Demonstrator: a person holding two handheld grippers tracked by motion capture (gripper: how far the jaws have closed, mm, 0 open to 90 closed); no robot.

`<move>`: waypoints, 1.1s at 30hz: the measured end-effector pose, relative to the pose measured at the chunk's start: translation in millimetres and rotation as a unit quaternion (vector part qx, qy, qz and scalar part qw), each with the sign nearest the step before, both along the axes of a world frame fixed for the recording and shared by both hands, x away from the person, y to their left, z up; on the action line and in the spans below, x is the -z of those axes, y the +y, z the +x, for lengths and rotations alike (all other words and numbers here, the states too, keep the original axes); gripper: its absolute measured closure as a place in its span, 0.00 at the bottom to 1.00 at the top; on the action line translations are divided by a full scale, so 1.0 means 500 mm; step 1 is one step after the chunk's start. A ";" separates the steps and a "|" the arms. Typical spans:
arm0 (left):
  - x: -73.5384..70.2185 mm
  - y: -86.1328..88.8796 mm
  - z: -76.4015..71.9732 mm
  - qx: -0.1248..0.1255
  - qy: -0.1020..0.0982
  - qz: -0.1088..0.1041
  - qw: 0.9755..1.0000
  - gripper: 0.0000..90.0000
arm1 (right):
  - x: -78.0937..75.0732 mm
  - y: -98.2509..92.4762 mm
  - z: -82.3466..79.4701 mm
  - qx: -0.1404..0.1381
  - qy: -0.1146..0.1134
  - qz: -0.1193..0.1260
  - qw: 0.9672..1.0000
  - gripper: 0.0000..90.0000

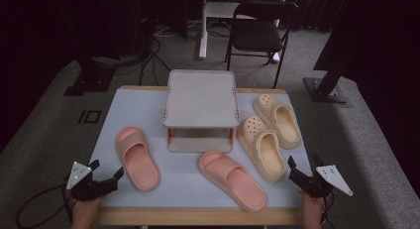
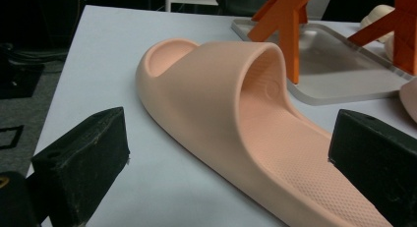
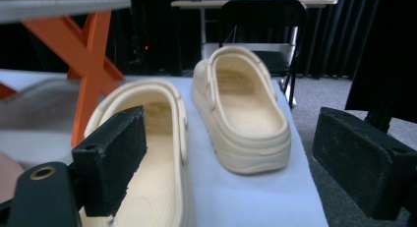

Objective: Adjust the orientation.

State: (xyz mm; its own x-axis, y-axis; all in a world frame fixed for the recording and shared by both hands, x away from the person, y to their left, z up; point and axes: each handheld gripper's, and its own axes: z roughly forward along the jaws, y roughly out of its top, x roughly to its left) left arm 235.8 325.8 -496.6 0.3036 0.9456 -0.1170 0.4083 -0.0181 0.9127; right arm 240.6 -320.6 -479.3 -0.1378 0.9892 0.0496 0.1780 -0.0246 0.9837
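Table (image 1: 148,102), pale blue top, wooden front edge.

Item 1: left gripper (image 1: 107,179), at the near left corner of the table. We find its jaws spread wide with nothing between the pads; in the left gripper view (image 2: 221,163) they frame the heel end of a pink slide without touching it.

Item 2: right gripper (image 1: 293,170), at the near right corner. Its jaws also stand wide apart and bare; in the right gripper view (image 3: 231,163) they sit just behind the heels of the cream clogs.

Item 3: left pink slide (image 1: 137,158), flat on the table, left of the rack, toe pointing away from us, just beside the left gripper.

Item 4: right pink slide (image 1: 232,179), flat, in front of the rack, lying at a slant.

Item 5: near cream clog (image 1: 261,147), upright on its sole, right of the rack, nearest the right gripper.

Item 6: far cream clog (image 1: 278,120), just beside the near one, further back.

Item 7: grey rack (image 1: 200,97), two shelves on orange legs, centre rear of the table; we see both shelves bare.
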 end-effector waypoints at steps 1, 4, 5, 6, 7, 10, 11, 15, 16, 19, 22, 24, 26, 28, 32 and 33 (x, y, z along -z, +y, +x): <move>0.000 0.000 0.000 0.000 0.000 0.000 1.000 0.02 | 0.000 0.000 0.000 0.000 0.000 0.000 1.000 0.14; 0.007 0.002 0.004 -0.008 0.015 -0.001 1.000 0.02 | -0.007 0.008 -0.001 -0.021 0.003 0.014 1.000 0.12; 0.010 0.001 0.006 -0.006 0.020 -0.002 1.000 0.02 | -0.007 0.009 -0.003 -0.034 0.001 0.017 0.999 0.12; 0.012 -0.002 0.008 -0.011 0.026 0.006 1.000 0.02 | -0.008 0.013 -0.004 -0.034 0.000 0.013 0.999 0.12; 0.012 -0.002 0.008 -0.011 0.026 0.006 1.000 0.02 | -0.008 0.013 -0.004 -0.034 0.000 0.013 0.999 0.12; 0.020 -0.005 0.019 -0.019 0.047 0.007 0.999 0.02 | -0.013 0.022 -0.006 -0.034 -0.012 0.003 0.999 0.12; 0.022 -0.007 0.028 -0.024 0.055 0.005 0.998 0.02 | -0.014 0.023 -0.008 -0.037 -0.021 0.003 0.999 0.12; 0.022 -0.010 0.038 -0.027 0.054 0.004 0.998 0.02 | -0.015 0.024 -0.009 -0.038 -0.022 0.002 0.999 0.12; 0.022 -0.013 0.044 -0.031 0.054 0.008 0.998 0.02 | -0.012 0.023 -0.007 -0.036 -0.016 0.003 0.999 0.12; 0.025 -0.014 0.053 -0.032 0.061 0.009 0.998 0.02 | -0.007 0.022 -0.001 -0.036 -0.004 0.008 0.999 0.12; 0.029 -0.015 0.061 -0.036 0.063 0.013 0.997 0.02 | -0.004 0.023 0.001 -0.035 0.002 0.007 0.999 0.12; 0.028 -0.014 0.066 -0.038 0.063 0.012 0.997 0.02 | -0.002 0.025 0.003 -0.038 0.005 0.005 0.999 0.12; 0.023 -0.013 0.070 -0.041 0.059 0.014 0.997 0.02 | -0.001 0.025 0.004 -0.039 0.006 0.005 0.999 0.12; 0.022 -0.015 0.072 -0.042 0.058 0.014 0.997 0.02 | -0.001 0.025 0.005 -0.038 0.007 0.007 0.999 0.12; 0.021 -0.020 0.086 -0.044 0.055 0.020 0.997 0.03 | 0.002 0.025 0.008 -0.043 0.015 0.012 0.999 0.12; 0.020 -0.022 0.087 -0.043 0.055 0.024 0.997 0.03 | 0.003 0.025 0.009 -0.043 0.016 0.011 0.999 0.12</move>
State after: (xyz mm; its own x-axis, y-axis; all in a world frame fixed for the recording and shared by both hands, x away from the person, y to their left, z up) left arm 279.4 314.7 -506.7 0.2093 0.9729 -0.0987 0.5080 -0.0219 0.8611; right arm 245.1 -308.1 -480.6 -0.2198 0.9725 0.0770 0.2127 -0.0293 0.9767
